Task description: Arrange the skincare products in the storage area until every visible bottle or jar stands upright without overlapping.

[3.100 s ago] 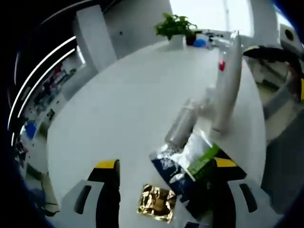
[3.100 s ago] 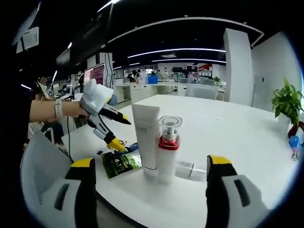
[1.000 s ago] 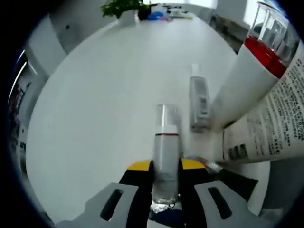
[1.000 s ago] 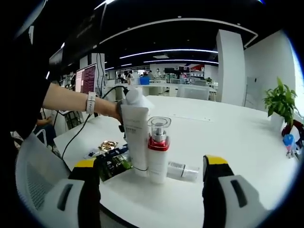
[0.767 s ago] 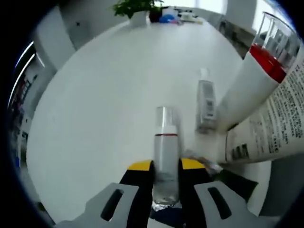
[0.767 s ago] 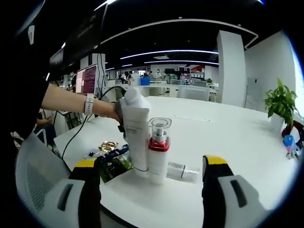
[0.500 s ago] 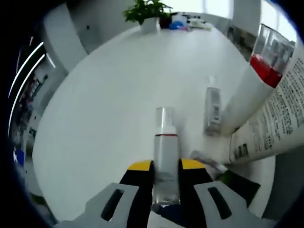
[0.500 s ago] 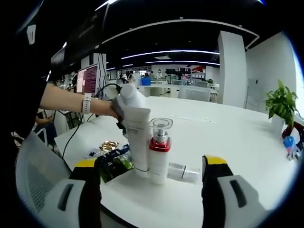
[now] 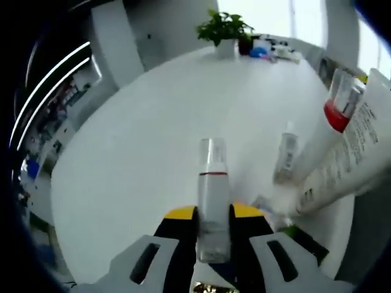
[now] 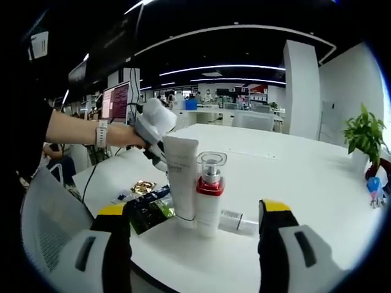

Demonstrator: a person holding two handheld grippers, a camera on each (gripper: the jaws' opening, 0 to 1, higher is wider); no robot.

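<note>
My left gripper is shut on a slim clear bottle with a red line under its cap, held above the white table. To its right a white tube and a red-collared pump bottle stand upright, and a small clear bottle lies flat beside them. In the right gripper view the tube and pump bottle stand side by side, with the lying bottle behind. My right gripper is open in front of them. A hand holds the left gripper behind the tube.
Dark sachets and a gold sachet lie at the table's near edge left of the tube. A potted plant and small items stand at the far end. A white chair back is at the left.
My left gripper closed on the slim bottle and has lifted it up and back from the table. The right gripper has stayed open and nearly still.
</note>
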